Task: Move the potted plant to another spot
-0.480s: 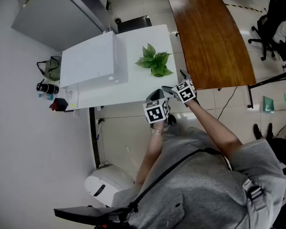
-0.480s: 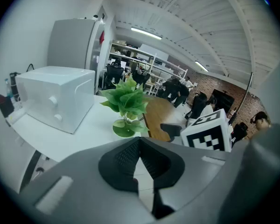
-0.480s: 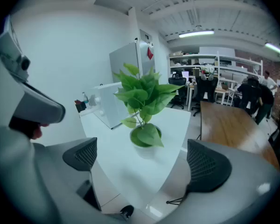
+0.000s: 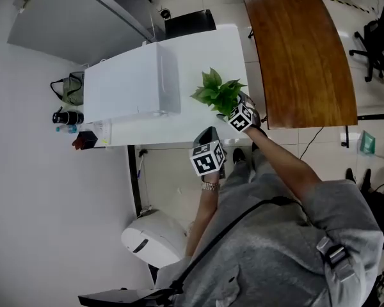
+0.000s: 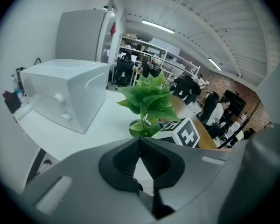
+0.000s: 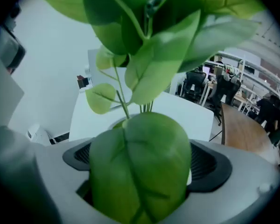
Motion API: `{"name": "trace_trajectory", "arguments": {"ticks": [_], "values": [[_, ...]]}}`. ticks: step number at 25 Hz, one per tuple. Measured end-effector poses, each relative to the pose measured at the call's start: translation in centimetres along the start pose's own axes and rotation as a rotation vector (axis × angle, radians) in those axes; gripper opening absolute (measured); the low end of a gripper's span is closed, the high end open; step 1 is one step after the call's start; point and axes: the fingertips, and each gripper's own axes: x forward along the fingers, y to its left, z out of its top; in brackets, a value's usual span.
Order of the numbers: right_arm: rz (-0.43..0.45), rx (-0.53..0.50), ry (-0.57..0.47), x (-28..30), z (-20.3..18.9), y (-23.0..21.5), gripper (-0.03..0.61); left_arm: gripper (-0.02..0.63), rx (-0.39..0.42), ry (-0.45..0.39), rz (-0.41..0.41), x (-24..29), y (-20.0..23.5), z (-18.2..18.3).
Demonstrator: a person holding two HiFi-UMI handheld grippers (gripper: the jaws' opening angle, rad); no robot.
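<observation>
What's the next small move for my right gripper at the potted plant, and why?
Probably close the right gripper on the potted plant low down. Its fingers stand wide apart with the plant between them, a leaf filling the gap, and no grip shows yet. The plant appears to sit on the white table, so lifting now would likely leave it behind.

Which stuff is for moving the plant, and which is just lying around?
For the job: potted plant, right gripper, white table.
Just lying about: white box, wooden table, green bag.
</observation>
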Motion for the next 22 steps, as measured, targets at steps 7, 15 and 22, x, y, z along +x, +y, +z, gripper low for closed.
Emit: {"name": "trace_trajectory", "arguments": {"ticks": [7,15,22], "values": [[0.04,-0.017,-0.001,2.0,-0.4,0.0,0.563,0.014,-0.059,-0.006,0.078,0.0,2.4,0.5],[-0.023,0.031,-0.076,-1.2,-1.2,-2.6,0.545,0.014,-0.022,0.008,0.035,2.0,0.5,0.9],[-0.29,0.253,-0.038,-9.4,-10.0,-14.8,0.545,0.014,0.107,0.045,-0.113,6.6,-6.9,2.1]]}}
